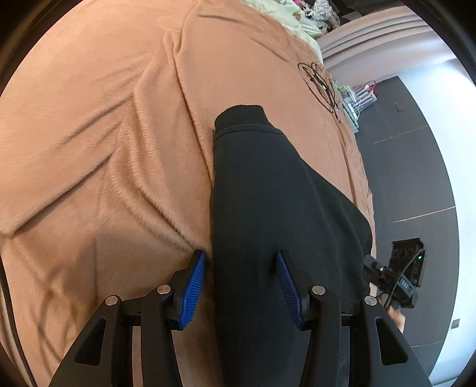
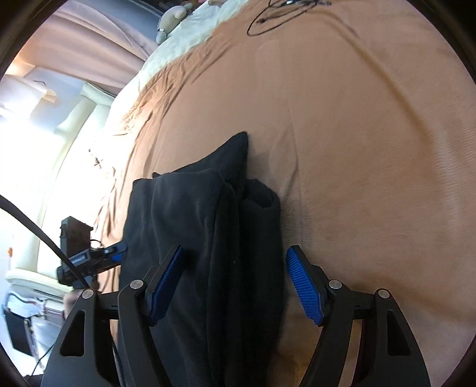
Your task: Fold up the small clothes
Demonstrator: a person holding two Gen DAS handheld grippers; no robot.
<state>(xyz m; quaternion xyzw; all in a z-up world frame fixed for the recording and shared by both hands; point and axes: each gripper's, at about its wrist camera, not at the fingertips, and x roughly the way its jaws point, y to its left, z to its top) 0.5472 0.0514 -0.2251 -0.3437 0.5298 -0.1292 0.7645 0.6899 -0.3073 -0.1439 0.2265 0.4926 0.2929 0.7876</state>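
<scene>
A black garment (image 1: 267, 184) with a ribbed cuff (image 1: 241, 117) at its far end lies in a long folded strip on a tan blanket (image 1: 104, 148). My left gripper (image 1: 240, 253) is open. Its left pad sits beside the strip's left edge, and its right pad rests over the fabric. In the right wrist view the garment (image 2: 193, 214) shows stacked folds. My right gripper (image 2: 235, 248) stands open astride it, with neither pad pressing the cloth. Each gripper shows in the other's view, the right gripper (image 1: 392, 279) at the garment's right side and the left gripper (image 2: 89, 262) at its left.
Black cables (image 1: 321, 86) lie coiled on the blanket's far part (image 2: 357, 148). Pale bedding (image 2: 178, 50) and a soft toy (image 2: 172, 18) sit at the head end. The bed's edge drops to a dark floor (image 1: 416, 178) on the right of the left wrist view.
</scene>
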